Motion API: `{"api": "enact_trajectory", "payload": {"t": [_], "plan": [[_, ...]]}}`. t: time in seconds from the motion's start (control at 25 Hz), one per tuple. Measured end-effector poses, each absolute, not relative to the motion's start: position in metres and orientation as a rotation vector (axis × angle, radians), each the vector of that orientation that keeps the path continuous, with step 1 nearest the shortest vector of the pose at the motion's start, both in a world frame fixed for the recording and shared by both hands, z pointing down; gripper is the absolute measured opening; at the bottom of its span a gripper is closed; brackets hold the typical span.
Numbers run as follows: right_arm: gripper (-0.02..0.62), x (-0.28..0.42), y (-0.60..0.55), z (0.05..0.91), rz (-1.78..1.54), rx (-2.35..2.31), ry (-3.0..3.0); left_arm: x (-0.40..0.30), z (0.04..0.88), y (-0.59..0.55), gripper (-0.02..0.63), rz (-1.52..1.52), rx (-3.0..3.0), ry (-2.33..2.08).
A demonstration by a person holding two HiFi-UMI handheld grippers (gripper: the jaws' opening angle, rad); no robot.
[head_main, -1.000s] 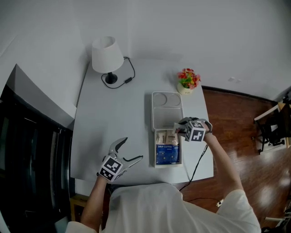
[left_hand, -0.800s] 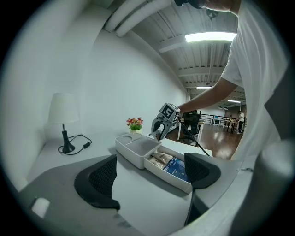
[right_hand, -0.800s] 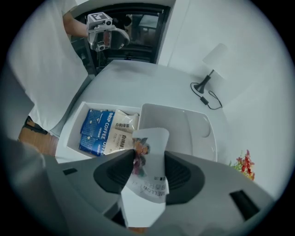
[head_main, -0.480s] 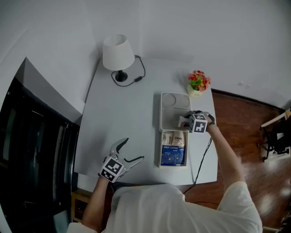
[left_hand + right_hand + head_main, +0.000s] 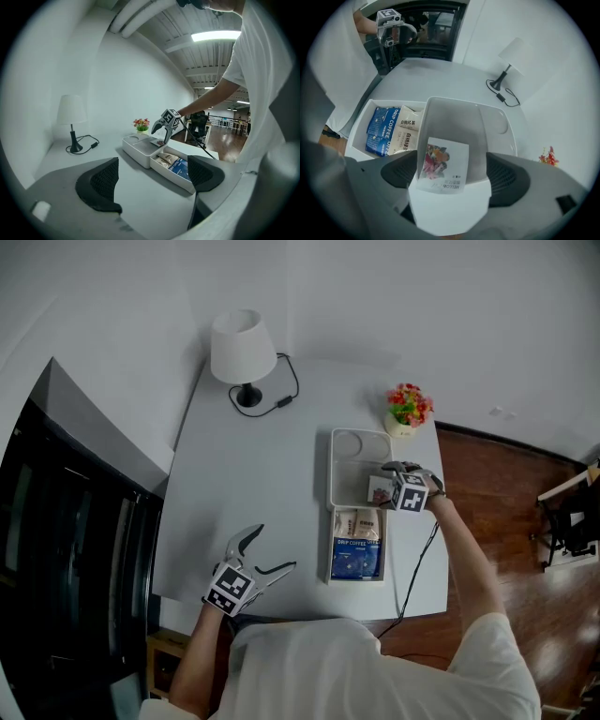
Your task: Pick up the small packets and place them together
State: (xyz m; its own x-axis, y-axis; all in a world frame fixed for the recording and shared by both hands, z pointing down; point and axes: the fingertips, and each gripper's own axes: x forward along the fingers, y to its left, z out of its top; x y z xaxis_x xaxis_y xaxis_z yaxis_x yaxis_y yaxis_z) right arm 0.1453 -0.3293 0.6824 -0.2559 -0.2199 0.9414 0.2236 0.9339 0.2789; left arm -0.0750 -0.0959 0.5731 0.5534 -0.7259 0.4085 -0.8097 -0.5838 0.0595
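Two tools at the moment of release. Nearest, at the front edge of the desk (image 5: 253, 484), the left tool (image 5: 274, 547) hovers with its jaws partly spread and nothing between them, as it did a second ago. Beyond it lies the tray (image 5: 330, 474). Its near compartment holds a blue coffee packet (image 5: 356, 559) and pale packets (image 5: 356, 524) side by side.

The right tool (image 5: 380, 482) is farther off. A second ago it was at the near compartment with narrow jaws; it now stands over the far compartment (image 5: 349, 486) with its jaws opening. The flowered packet (image 5: 443, 166) sits between them, and a gap shows at the right-hand pad, so the grip appears let go.

This packet probably now rests at the near end of the far compartment, apart from the others. The remaining packets would have to follow it there to be together. Flowers (image 5: 410, 407) and a lamp (image 5: 242, 348) stand farthest.
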Motion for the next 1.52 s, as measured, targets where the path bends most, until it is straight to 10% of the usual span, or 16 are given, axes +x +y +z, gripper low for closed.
{"api": "enact_trajectory", "payload": {"t": [1.04,1.52], "plan": [[0.433,0.092,-0.203,0.416,-0.337,1.024,-2.8,-0.105,0.436,-0.126,0.46,-0.026,2.597,-1.762],[0.39,0.106,-0.13,0.428,-0.124,1.311,-2.896,-0.117,0.418,-0.107,0.46,-0.086,2.514,-1.957]]}}
